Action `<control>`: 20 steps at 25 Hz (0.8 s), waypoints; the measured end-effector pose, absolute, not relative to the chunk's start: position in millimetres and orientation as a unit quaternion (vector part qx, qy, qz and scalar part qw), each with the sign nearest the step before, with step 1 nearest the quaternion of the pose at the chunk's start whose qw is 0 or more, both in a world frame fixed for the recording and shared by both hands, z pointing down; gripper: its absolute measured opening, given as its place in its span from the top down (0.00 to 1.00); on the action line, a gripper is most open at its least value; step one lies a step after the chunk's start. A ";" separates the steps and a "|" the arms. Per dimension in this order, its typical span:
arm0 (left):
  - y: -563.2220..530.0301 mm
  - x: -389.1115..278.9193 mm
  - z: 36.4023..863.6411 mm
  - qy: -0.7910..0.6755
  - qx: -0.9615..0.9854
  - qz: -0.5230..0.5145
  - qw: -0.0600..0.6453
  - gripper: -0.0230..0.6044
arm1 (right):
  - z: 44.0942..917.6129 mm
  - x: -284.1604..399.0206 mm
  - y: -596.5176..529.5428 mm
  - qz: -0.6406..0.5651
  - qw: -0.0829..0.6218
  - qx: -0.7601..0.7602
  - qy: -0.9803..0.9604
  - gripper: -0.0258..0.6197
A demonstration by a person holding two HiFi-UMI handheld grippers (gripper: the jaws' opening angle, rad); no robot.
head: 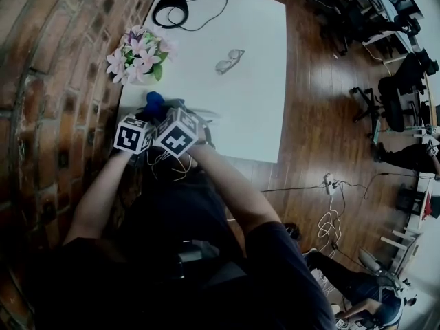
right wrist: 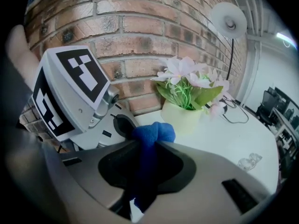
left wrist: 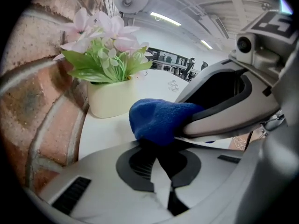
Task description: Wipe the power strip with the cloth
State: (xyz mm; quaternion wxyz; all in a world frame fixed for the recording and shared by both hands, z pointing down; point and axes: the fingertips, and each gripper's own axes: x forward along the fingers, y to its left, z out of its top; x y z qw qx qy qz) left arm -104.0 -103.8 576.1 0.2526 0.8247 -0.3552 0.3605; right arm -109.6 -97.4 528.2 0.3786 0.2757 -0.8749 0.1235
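Observation:
The blue cloth (head: 154,102) is bunched between the two grippers at the white table's (head: 254,81) near left corner. My right gripper (right wrist: 142,171) is shut on the cloth (right wrist: 152,134), which bulges out past its tips. My left gripper (left wrist: 161,169) has its jaws together, and the lower fold of the cloth (left wrist: 159,118) runs down into their mouth. In the head view both marker cubes sit side by side, left gripper (head: 148,119) and right gripper (head: 168,115). A pale long shape (head: 205,115) lies just right of them; I cannot tell whether it is the power strip.
A cream pot of pink flowers (head: 136,57) stands close behind the grippers by the brick wall (head: 55,81). Glasses (head: 229,61) lie mid-table; a black lamp base (head: 172,9) with cable sits at the far end. A white socket strip (head: 330,183) with cables lies on the floor.

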 end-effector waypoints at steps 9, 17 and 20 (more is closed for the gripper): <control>-108.8 -110.7 587.5 -0.361 0.822 0.375 0.232 0.95 | 533.8 -57.3 -101.1 0.142 0.377 0.317 -0.859 0.82; -108.4 -111.8 587.8 -0.370 0.816 0.382 0.227 0.95 | 534.0 -26.6 -93.8 0.123 0.378 0.341 -0.852 0.82; -109.2 -112.5 588.0 -0.373 0.814 0.383 0.227 0.95 | 534.9 -18.0 -92.3 0.123 0.374 0.349 -0.850 0.82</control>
